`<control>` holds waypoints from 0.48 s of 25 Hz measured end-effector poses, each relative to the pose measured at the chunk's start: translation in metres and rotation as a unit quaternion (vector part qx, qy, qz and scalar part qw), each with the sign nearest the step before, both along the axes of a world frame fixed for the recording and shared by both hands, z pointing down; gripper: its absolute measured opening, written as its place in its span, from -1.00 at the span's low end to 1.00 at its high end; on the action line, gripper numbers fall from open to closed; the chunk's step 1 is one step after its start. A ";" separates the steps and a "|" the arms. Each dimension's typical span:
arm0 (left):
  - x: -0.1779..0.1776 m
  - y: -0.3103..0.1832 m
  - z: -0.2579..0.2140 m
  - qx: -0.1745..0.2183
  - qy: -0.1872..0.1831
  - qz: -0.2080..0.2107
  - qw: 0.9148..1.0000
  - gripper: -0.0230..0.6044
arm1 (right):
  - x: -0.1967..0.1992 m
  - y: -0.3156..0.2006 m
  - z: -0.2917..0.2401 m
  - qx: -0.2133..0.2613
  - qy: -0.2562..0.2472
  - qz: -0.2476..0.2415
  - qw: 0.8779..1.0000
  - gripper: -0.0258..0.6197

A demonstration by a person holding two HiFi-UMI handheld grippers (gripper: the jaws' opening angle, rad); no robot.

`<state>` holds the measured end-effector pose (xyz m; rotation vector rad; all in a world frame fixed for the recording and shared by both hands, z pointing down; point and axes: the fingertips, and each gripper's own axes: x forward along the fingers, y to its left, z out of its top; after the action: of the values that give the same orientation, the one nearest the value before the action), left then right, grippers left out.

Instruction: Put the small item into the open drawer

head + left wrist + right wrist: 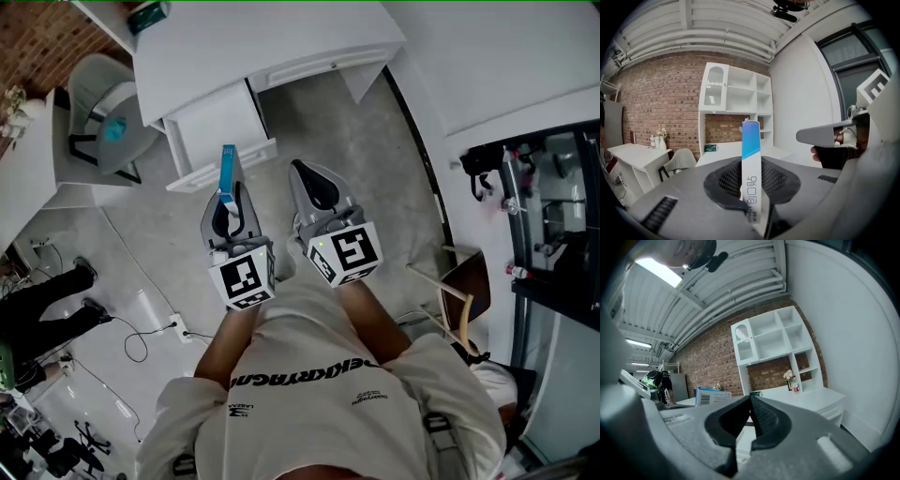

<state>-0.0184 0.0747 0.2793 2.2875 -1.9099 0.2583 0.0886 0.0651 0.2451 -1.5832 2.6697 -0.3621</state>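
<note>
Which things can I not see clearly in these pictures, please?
- Lower end of the box: left gripper view, hidden between the pads of the left gripper.
- Inside of the drawer: head view, too small and pale to tell contents.
- Green thing on the desk: too small in every view to name.

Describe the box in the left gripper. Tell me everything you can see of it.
The blue and white box is long and slim and looks like cardboard. Its outer part is blue, and its white part carries dark print down its face. It sticks out lengthwise from the left gripper, whose jaws clamp its white end. Nothing else touches it. In the head view its blue end points toward the open drawer.
</note>
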 end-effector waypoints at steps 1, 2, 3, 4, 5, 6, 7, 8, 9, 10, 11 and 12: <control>0.005 -0.013 0.002 -0.006 0.002 -0.002 1.000 -0.71 | 0.003 -0.013 0.004 -0.006 0.000 -0.004 1.000 -0.93; 0.010 -0.027 0.004 -0.011 0.004 -0.005 1.000 -0.71 | 0.006 -0.026 0.008 -0.011 0.000 -0.008 1.000 -0.93; 0.014 -0.039 0.006 -0.016 0.005 -0.008 1.000 -0.71 | 0.009 -0.039 0.012 -0.015 0.000 -0.012 1.000 -0.93; 0.017 -0.049 0.009 -0.022 0.003 -0.012 1.000 -0.71 | 0.012 -0.050 0.016 -0.018 0.001 -0.016 1.000 -0.93; 0.020 -0.056 0.014 -0.028 0.001 -0.016 0.999 -0.71 | 0.014 -0.059 0.020 -0.021 0.001 -0.020 1.000 -0.93; 0.023 -0.063 0.019 -0.034 0.000 -0.019 0.999 -0.71 | 0.016 -0.067 0.024 -0.023 0.002 -0.024 0.999 -0.93; 0.026 -0.068 0.024 -0.038 0.002 -0.021 0.999 -0.71 | 0.018 -0.074 0.029 -0.027 0.002 -0.028 0.999 -0.93; 0.029 -0.074 0.028 -0.042 0.004 -0.023 0.999 -0.71 | 0.019 -0.080 0.034 -0.031 0.001 -0.031 0.999 -0.93; 0.030 -0.079 0.032 -0.047 0.006 -0.024 0.999 -0.71 | 0.019 -0.085 0.039 -0.036 0.002 -0.035 0.999 -0.93; 0.030 -0.083 0.036 -0.052 0.007 -0.027 0.998 -0.71 | 0.018 -0.089 0.043 -0.042 0.003 -0.038 0.998 -0.93; 0.028 -0.088 0.040 -0.057 0.007 -0.031 0.998 -0.71 | 0.016 -0.094 0.048 -0.047 0.004 -0.041 0.998 -0.93; 0.025 -0.093 0.044 -0.062 0.007 -0.035 0.997 -0.71 | 0.014 -0.099 0.051 -0.052 0.005 -0.043 0.998 -0.93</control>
<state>0.0063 -0.0181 0.3233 2.1343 -1.9055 0.3421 0.1023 -0.0336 0.2963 -1.5010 2.7769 -0.5054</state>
